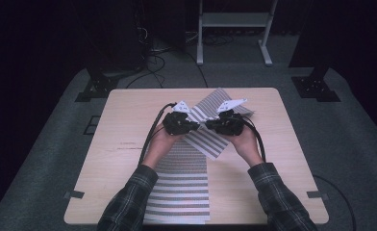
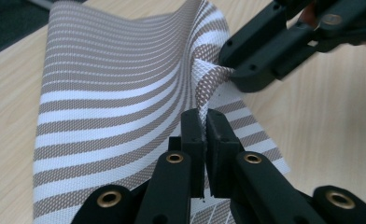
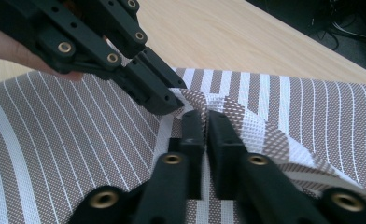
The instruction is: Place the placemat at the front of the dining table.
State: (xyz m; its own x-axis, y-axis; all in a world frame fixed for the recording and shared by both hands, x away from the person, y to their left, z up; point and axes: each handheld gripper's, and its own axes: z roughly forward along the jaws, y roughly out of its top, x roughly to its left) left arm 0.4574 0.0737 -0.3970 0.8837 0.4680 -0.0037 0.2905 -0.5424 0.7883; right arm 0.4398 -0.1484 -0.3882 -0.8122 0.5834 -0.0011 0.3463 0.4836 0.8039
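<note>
Mid-table, the left gripper (image 2: 204, 122) and right gripper (image 3: 205, 122) each pinch a raised fold of the striped mat (image 1: 184, 168), whose flat near stretch to the table (image 1: 292, 159) edge the high view shows.

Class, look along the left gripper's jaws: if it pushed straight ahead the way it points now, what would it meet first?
The left gripper already pinches a raised fold of the striped mat. Straight ahead that fold comes first, then probably the right gripper gripping the same ridge, though depth is hard to judge.
</note>
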